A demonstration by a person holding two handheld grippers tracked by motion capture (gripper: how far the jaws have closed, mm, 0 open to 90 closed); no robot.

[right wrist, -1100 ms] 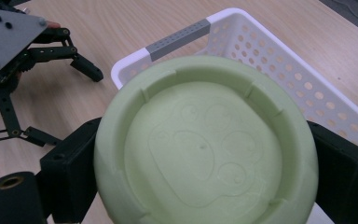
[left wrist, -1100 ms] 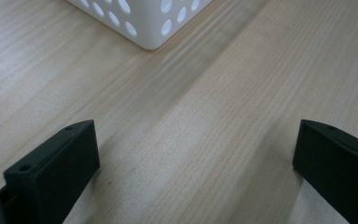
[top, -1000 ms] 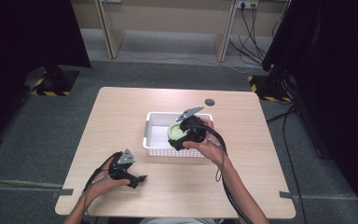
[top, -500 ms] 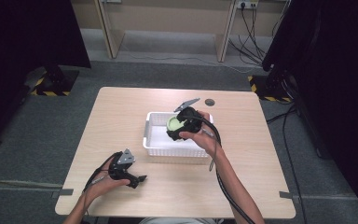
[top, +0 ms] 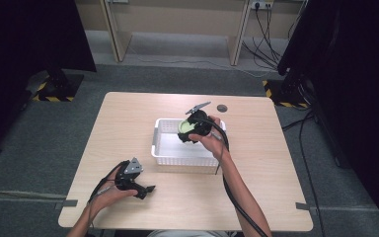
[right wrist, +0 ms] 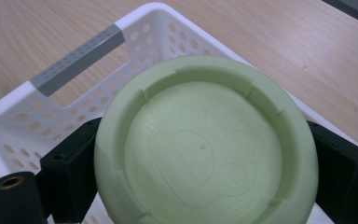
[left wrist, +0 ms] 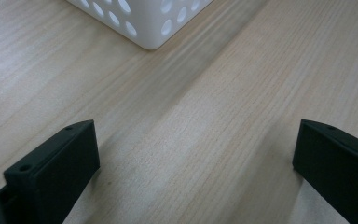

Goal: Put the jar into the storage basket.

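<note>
Green lid held over the white basket (right wrist: 74, 56)

Right gripper (top: 191, 130) clamps the pale green lid (right wrist: 205, 149), hollow side toward its camera; no readable writing. Left gripper (left wrist: 191, 172) rests beside the basket, its 2 jaws apart.

Wooden table (top: 128, 128) stands on grey carpet (top: 39, 148).

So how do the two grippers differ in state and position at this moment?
The right gripper is shut on a pale green bowl and held above the white basket; the left gripper holds nothing, its jaws wide apart. The right one is raised over the middle of the table; the left sits low near the front edge. Both are black and hand-held.
</note>
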